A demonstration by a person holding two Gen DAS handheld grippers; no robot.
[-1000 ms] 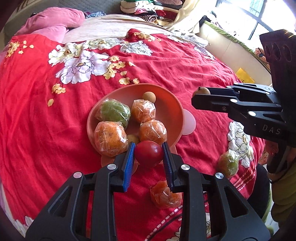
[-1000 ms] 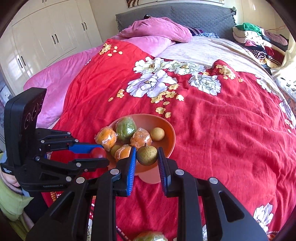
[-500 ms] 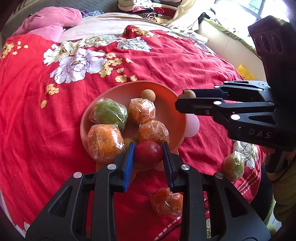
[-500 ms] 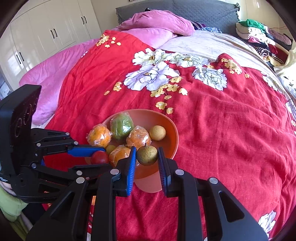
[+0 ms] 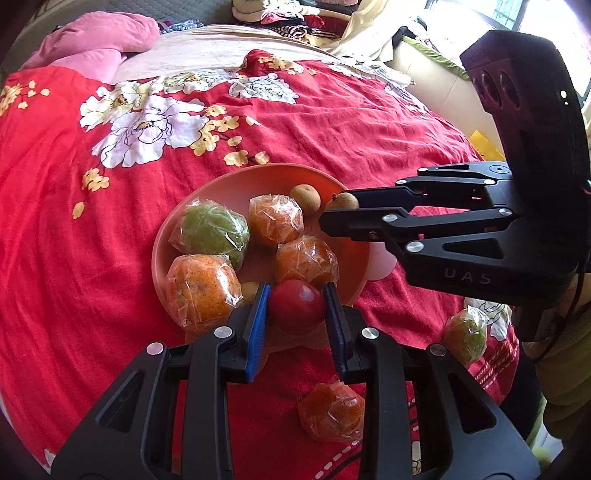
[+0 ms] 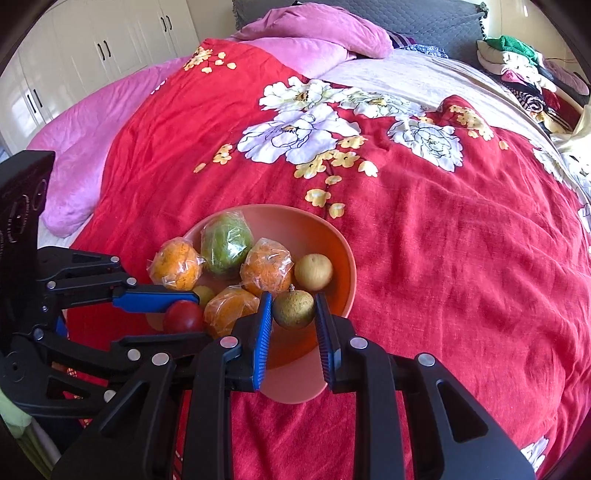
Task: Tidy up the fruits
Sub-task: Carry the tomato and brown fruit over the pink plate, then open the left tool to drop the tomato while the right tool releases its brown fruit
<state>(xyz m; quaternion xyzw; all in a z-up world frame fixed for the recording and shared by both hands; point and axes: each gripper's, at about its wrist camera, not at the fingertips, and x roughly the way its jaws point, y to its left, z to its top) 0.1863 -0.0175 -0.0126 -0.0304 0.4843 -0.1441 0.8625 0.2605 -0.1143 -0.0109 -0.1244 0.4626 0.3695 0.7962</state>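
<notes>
An orange bowl (image 5: 236, 184) (image 6: 332, 236) sits on the red flowered bedspread and holds several plastic-wrapped oranges, a wrapped green fruit (image 5: 210, 230) and a small tan round fruit (image 6: 314, 272). My left gripper (image 5: 297, 308) is shut on a red round fruit (image 5: 295, 306) at the bowl's near rim. From the right, my right gripper (image 6: 293, 310) is shut on a brownish-green round fruit (image 6: 293, 309) and holds it over the bowl's near edge. In the left wrist view that fruit (image 5: 345, 201) peeks out past the right gripper's fingers.
A wrapped orange (image 5: 330, 411) and a wrapped green fruit (image 5: 465, 334) lie on the bedspread (image 6: 461, 258) near the bed's edge. Pink pillows (image 6: 314, 33), piled clothes (image 6: 517, 59) and white wardrobes (image 6: 85, 48) are at the far side.
The right gripper with its brownish fruit has come closer and lower over the bowl. The left gripper has barely moved and keeps the red fruit.
</notes>
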